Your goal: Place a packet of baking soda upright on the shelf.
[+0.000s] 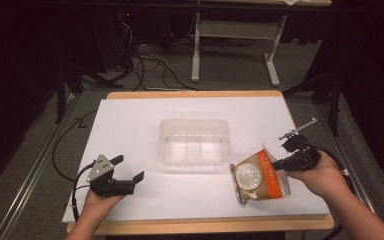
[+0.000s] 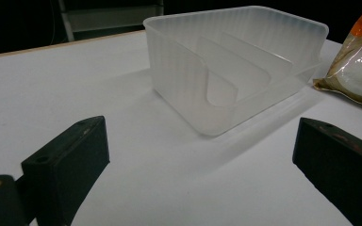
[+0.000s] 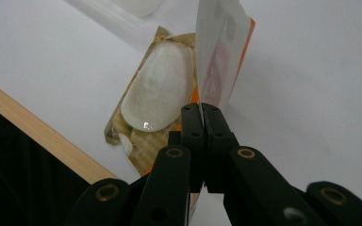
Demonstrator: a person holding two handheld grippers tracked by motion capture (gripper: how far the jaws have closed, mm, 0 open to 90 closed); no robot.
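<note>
White table [image 1: 130, 125]: right gripper [image 1: 280, 162] jaws clamp packet [image 1: 260, 177] near front edge; left gripper [image 1: 130, 167] jaws spread.

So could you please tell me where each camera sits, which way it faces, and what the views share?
High view: above the person's side, facing forward and down on the table; both forearms and tongs show.
Left gripper view: rides the left tongs, open, facing the clear tray.
Right gripper view: rides the right tongs, shut on the snack packet.
Shared: all three see the packet.
</note>
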